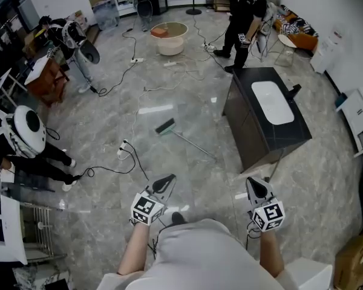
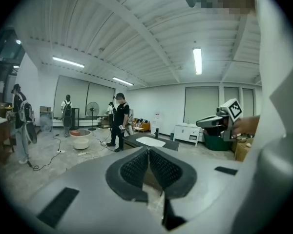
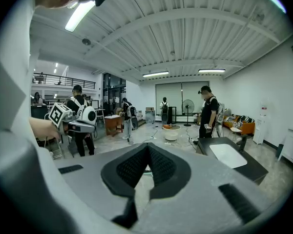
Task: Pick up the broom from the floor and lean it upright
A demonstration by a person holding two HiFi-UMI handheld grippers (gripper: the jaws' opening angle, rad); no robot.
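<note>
The broom (image 1: pixel 169 127) lies flat on the grey marble floor in the head view, its dark head with a green edge to the left and its thin handle (image 1: pixel 196 144) running toward the lower right. My left gripper (image 1: pixel 167 179) hovers in front of my body, short of the broom, with its pads together and nothing between them (image 2: pixel 148 150). My right gripper (image 1: pixel 254 183) is held level beside it, to the right of the handle's end. It is also shut and empty (image 3: pixel 147 147). Both point forward and slightly down.
A dark cabinet with a white sink (image 1: pixel 272 110) stands right of the broom. Cables (image 1: pixel 130 156) trail over the floor to its left. A pale basin (image 1: pixel 169 38) sits farther back. One person (image 1: pixel 245 17) stands beyond the cabinet, another (image 1: pixel 24 138) at the left.
</note>
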